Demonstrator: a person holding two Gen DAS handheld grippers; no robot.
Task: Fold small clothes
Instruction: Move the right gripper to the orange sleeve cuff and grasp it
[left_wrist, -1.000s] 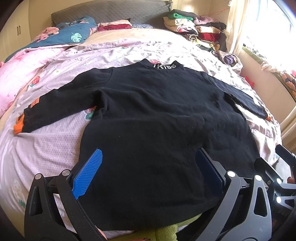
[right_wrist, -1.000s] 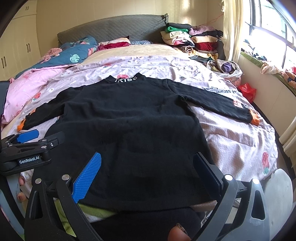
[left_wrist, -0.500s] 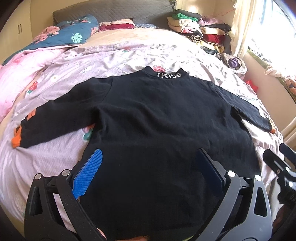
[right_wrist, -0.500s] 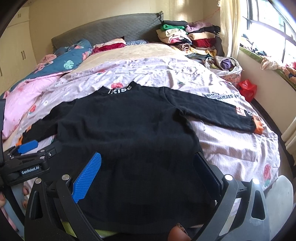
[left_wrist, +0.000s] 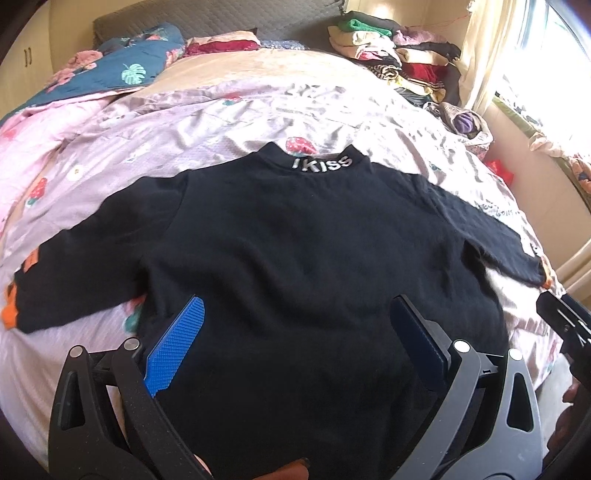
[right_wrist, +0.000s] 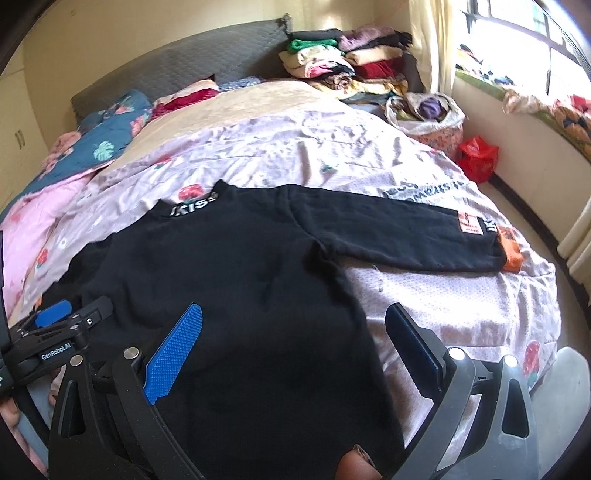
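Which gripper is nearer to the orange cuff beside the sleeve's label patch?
Right. The right gripper hovers over the sweater's hem on that sleeve's side. The left gripper is across the body, far from that orange cuff.

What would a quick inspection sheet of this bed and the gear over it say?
Surface: bed with a wrinkled pale floral sheet.
Job's things: black top spread flat, collar away from the cameras, sleeves out to both sides, orange cuff.
Clutter: stacked clothes at the far corner, blue quilt, red bag on the floor.
Grippers: left gripper and right gripper both open above the hem, holding nothing.
Cables: nothing seen.
Surroundings: grey headboard, window, curtain.
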